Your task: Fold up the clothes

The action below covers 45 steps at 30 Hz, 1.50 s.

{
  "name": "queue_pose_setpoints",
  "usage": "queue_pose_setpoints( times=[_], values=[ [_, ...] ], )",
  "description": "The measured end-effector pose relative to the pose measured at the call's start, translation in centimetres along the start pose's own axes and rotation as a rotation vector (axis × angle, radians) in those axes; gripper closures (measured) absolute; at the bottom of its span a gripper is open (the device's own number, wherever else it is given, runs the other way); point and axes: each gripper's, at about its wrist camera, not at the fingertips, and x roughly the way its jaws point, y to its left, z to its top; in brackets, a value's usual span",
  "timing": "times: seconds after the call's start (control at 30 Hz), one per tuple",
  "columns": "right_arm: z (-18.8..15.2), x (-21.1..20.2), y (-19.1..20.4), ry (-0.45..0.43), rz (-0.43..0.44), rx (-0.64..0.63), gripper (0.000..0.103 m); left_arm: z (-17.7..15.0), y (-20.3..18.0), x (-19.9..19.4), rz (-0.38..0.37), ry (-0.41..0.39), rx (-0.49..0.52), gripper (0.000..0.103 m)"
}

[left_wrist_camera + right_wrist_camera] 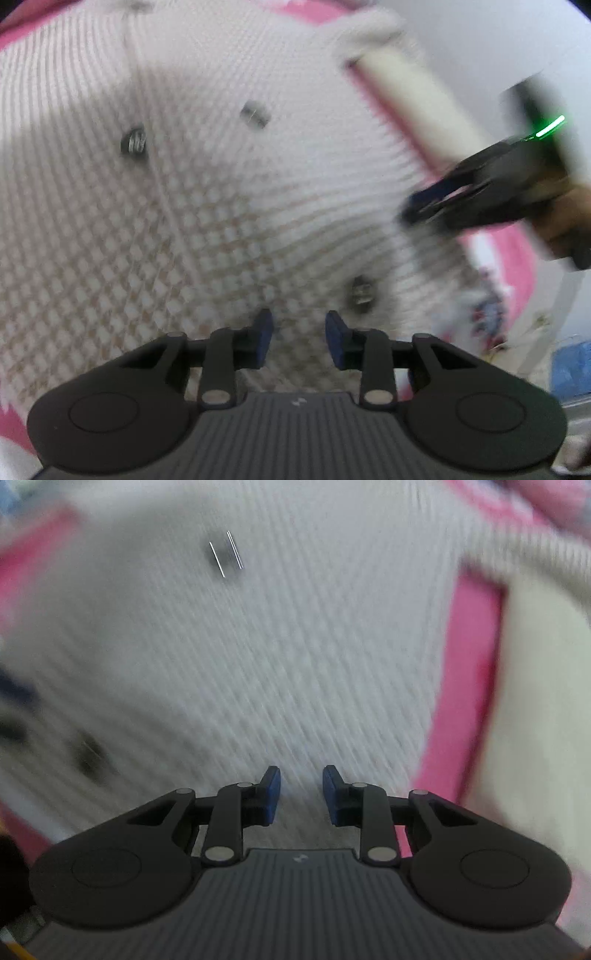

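Left wrist view: a white waffle-knit garment (192, 177) with dark metallic buttons (133, 142) is lying spread over a pink sheet (517, 254), which is showing as a border along the garment's right and upper edges; what carries the sheet cannot be told. The left gripper (299, 338) is hovering above the knit with its jaws parted and nothing between them. The right gripper (439, 206), blurred, is hanging at the garment's right edge, also holding nothing; in the right wrist view its blue pads (272, 794) are standing apart over bare knit. The button line suggests the garment's long axis is running from lower right toward upper left, though which end is the collar cannot be told. Likely risks: narrow jaws may be pinching only one layer, or catching the sheet together with the hem, dragging both; a button may snag a pad and skew the fold.
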Motion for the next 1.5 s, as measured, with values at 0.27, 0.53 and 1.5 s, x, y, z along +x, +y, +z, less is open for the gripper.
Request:
queue_pose_setpoints(
  times=[0.27, 0.53, 1.5],
  values=[
    [6.6, -1.0, -4.2, -0.211, -0.078, 0.201, 0.078, -0.7, 2.1, -0.4, -0.101, -0.054, -0.133, 0.065],
    [9.7, -0.7, -8.3, -0.228, -0.056, 0.431, 0.079, -1.2, 3.8, -0.5, -0.167, -0.064, -0.175, 0.065],
    [30.9, 4.1, -11.1, -0.372, 0.021, 0.576, 0.080, -1.7, 6.1, -0.4, -0.284, -0.084, -0.266, 0.066]
  ],
)
